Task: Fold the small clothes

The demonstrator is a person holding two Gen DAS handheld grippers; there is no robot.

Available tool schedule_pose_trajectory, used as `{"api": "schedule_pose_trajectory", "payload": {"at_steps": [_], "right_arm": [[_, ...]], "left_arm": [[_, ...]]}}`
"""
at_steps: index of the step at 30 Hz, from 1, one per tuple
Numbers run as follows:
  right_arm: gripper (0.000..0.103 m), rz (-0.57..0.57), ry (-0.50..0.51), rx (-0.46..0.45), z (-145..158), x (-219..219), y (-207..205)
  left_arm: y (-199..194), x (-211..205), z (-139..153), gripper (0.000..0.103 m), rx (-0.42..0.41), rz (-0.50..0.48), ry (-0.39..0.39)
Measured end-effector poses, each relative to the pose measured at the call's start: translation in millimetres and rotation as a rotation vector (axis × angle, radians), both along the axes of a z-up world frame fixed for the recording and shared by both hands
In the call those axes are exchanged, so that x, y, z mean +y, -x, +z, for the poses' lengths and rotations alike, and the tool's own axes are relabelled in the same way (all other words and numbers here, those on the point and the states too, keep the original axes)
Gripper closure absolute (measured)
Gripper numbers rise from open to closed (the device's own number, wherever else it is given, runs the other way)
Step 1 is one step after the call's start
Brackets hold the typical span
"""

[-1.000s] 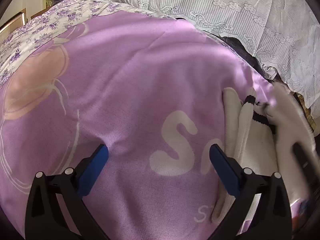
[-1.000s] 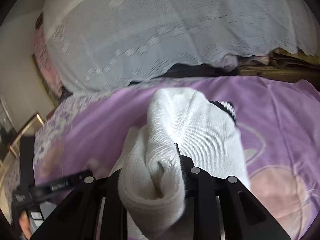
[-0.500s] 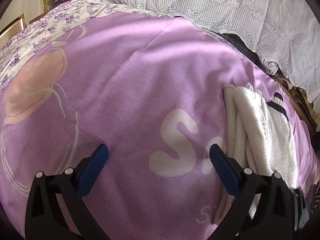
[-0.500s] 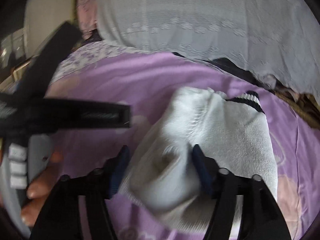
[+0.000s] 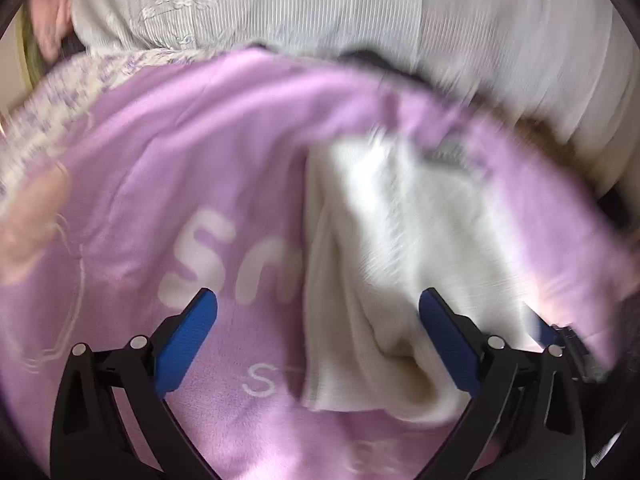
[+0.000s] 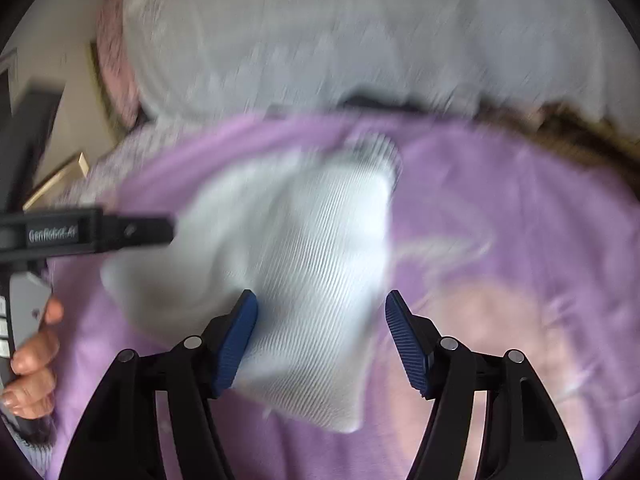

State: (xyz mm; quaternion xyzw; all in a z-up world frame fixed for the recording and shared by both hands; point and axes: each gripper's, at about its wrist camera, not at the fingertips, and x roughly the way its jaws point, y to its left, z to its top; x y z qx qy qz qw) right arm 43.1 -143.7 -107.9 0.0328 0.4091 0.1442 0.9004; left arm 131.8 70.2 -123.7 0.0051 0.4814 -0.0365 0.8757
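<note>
White letters on the lilac fleece blanket (image 5: 168, 168) look like "Sn", though blur hides the rest. The folded white ribbed-knit garment (image 6: 312, 256) lies at frame centre, its long axis running toward its dark-striped cuff at upper right. The right gripper (image 6: 320, 320) has just been opening; its jaws straddle the garment unpressed. The left gripper (image 5: 318, 320) gapes wide, gripping nothing.

I see a white ribbed garment (image 6: 312, 264) with a dark stripe at its cuff, lying on a lilac blanket (image 5: 168, 152) with white lettering and peach shapes. Behind it is white lace-patterned cloth (image 5: 460, 24) (blurred). My black fingers (image 6: 236, 344) carry blue pads.
</note>
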Motion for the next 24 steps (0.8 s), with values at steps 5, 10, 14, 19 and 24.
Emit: {"api": "schedule_pose_trajectory", "payload": {"at_steps": [5,10,14,19,24], "right_arm": [[0.032,-0.001,-0.185,0.088,-3.0,-22.2,-5.0],[0.032,-0.058,-0.303,0.027,21.4,-51.1,-5.2],[0.032,-0.105,-0.283,0.006,28.5,-57.7,-22.6],[0.037,-0.165,-0.245,0.01,25.9,-48.2,-69.9],[0.025,-0.169,-0.349,0.099,-17.9,-63.0,-86.5]], "left_arm": [[-6.8,22.2,-14.1,0.004,0.038,0.005,0.165],[1.6,44.2,0.8,0.004,-0.002,-0.002,0.305],[-8.1,45.8,7.7,0.004,-0.016,0.005,0.327],[-35.4,28.9,6.2,0.005,-0.03,0.017,0.204],[-53.2,29.3,-19.6,0.004,0.014,0.049,0.15]]}}
